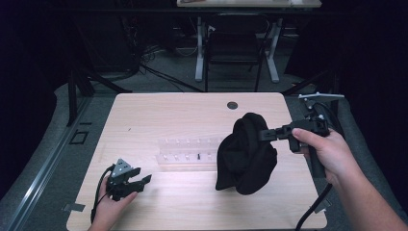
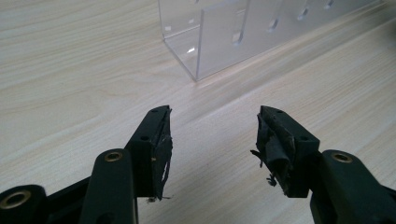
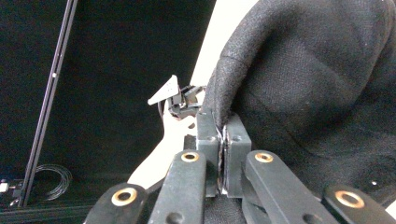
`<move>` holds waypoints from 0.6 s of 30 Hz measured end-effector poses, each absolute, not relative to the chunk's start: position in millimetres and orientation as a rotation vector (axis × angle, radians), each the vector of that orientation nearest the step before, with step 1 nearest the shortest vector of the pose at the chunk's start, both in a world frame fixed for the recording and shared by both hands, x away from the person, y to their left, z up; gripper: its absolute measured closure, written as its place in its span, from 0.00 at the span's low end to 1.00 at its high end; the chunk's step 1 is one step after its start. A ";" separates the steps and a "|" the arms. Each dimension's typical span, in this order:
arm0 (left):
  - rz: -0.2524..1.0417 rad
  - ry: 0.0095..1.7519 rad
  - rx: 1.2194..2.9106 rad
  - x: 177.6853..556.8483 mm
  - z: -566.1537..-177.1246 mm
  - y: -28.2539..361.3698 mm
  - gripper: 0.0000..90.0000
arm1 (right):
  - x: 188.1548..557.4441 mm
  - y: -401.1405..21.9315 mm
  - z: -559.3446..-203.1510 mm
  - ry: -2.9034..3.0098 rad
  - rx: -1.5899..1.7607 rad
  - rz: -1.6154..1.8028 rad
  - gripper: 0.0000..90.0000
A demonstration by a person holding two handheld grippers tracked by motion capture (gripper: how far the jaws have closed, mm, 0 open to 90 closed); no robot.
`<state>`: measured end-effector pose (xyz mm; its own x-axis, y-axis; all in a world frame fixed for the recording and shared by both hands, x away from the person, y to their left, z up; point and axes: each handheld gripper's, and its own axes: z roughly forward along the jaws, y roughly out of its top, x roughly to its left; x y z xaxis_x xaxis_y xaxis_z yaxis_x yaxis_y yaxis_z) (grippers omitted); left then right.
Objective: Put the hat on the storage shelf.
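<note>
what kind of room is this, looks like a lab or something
Probably a lab or workshop set up for recording, not a home. A bare wooden table stands on grey carpet against dark surroundings, cables trail across the floor behind it, and a black chair sits at a second desk.

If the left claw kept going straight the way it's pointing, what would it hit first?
Probably the clear acrylic rack, at its near corner; only bare table lies between it and the open left claw, though depth is uncertain.

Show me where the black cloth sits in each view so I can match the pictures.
High view: black cloth right of centre, hanging from the shut right gripper above the table.
Left gripper view: not in it.
Right gripper view: cloth fills the upper right, its edge pinched in the right gripper.
Shared landmark: left gripper.
</note>
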<state>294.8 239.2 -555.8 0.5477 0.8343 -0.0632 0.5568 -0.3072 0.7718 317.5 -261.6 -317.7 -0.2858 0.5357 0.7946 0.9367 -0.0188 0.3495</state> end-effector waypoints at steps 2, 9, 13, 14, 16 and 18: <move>0.454 1.120 2.000 294.7 -555.5 239.3 0.49 | 320.0 -258.4 -315.1 -1.833 -1.527 -1.254 0.98; 0.452 1.137 1.991 295.0 -555.6 241.0 0.45 | 327.9 -249.1 -312.7 -1.827 -1.518 -1.269 0.98; 0.445 1.144 1.983 296.0 -556.0 242.1 0.43 | 333.2 -244.1 -311.2 -1.832 -1.510 -1.269 0.98; 0.445 1.145 1.982 296.1 -556.1 242.1 0.43 | 334.5 -243.0 -310.7 -1.829 -1.509 -1.270 0.98; 0.445 1.145 1.982 296.1 -556.0 242.1 0.43 | 335.9 -242.1 -310.0 -1.832 -1.505 -1.268 0.98; 0.445 1.144 1.985 296.0 -556.0 242.1 0.43 | 338.3 -239.4 -308.8 -1.836 -1.503 -1.270 0.98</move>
<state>296.0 242.1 -556.0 0.5325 0.8427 -0.0799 0.5672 -0.2851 0.7726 338.3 -239.4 -308.8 -0.3076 0.5183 0.7980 0.9295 -0.0159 0.3686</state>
